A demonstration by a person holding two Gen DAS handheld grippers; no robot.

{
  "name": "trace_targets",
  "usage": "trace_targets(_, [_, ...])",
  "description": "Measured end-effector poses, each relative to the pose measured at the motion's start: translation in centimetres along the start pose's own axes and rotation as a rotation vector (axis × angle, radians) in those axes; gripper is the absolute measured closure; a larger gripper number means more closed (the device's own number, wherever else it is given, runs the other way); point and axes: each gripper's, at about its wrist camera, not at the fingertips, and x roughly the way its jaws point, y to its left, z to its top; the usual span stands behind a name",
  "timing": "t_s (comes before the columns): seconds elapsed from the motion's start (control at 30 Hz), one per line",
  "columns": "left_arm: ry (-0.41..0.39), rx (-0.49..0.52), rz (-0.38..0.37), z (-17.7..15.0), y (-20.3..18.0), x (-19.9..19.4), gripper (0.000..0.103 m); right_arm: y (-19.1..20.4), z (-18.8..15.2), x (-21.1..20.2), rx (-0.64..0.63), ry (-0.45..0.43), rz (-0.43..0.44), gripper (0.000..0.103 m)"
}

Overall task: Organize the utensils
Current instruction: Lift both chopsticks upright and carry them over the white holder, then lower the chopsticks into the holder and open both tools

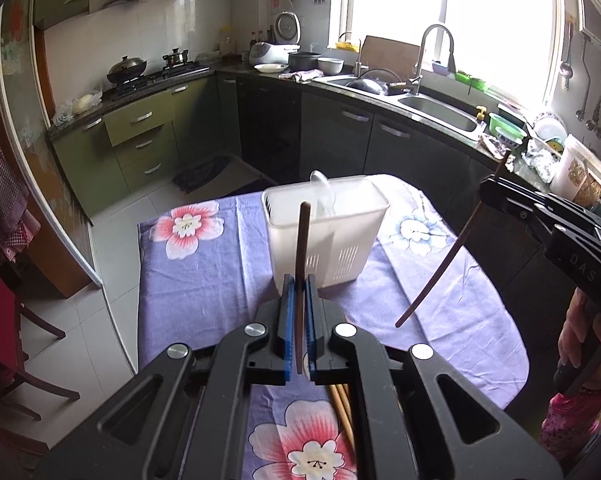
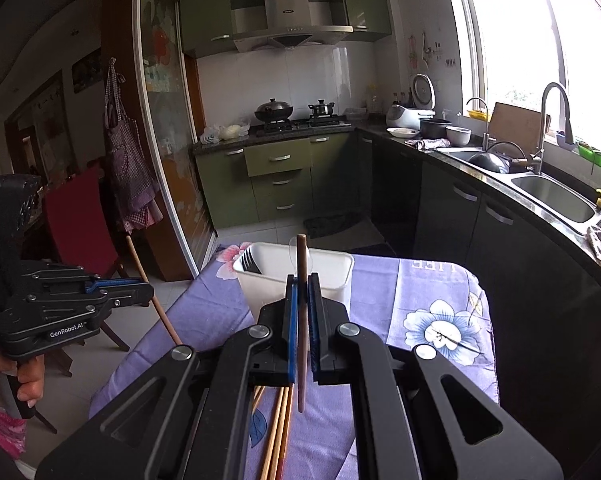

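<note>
A white plastic utensil holder (image 1: 326, 228) stands on the table's purple floral cloth (image 1: 204, 280), with a clear plastic spoon (image 1: 323, 196) inside. It also shows in the right wrist view (image 2: 296, 268), holding dark utensils. My left gripper (image 1: 299, 284) is shut on a dark brown chopstick (image 1: 301, 248), held upright just in front of the holder. My right gripper (image 2: 302, 284) is shut on another dark brown chopstick (image 2: 301, 304), above the table before the holder; it shows from the side in the left wrist view (image 1: 444, 260). Several light wooden chopsticks (image 2: 278, 432) lie on the cloth beneath the grippers.
A kitchen counter with a sink (image 1: 440, 112) and dishes runs along the right. A stove with pots (image 2: 292, 114) is at the back. A red chair (image 2: 82, 220) stands left of the table. Tiled floor lies beyond the table's far edge.
</note>
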Motion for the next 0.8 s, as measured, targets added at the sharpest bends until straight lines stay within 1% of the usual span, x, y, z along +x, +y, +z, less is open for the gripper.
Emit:
trace_targets(0.13, [-0.044, 0.009, -0.008, 3.2, -0.3, -1.5, 0.098, 0.1, 3.7, -0.7, 0.006, -0.040, 0.012, 0.097])
trace_targets(0.3, [-0.126, 0.018, 0.000, 7.6, -0.7, -3.6, 0.098, 0.0, 8.0, -1.4, 0.009, -0.106, 0.002, 0.097])
trace_targets(0.47, [-0.210, 0.029, 0.024, 11.5, -1.4, -4.5, 0.098, -0.8, 11.8, -0.6, 0.015, -0.169, -0.027, 0.097])
trace_targets(0.53, [-0.236, 0.038, 0.047, 12.6, -1.7, -3.9, 0.098, -1.3, 12.9, 0.4, 0.019, -0.182, -0.042, 0.097])
trace_targets(0.6, [-0.241, 0.039, 0.066, 13.2, -1.7, -2.8, 0.098, -1.9, 13.4, 1.9, 0.024, -0.176, -0.053, 0.097])
trace_targets(0.73, [-0.207, 0.026, 0.084, 13.4, -1.3, 1.1, 0.098, -3.3, 13.3, 5.4, 0.038, -0.143, -0.054, 0.097])
trace_targets(0.8, [-0.175, 0.016, 0.087, 13.0, -0.9, 3.2, 0.098, -3.9, 12.8, 7.1, 0.048, -0.110, -0.048, 0.097])
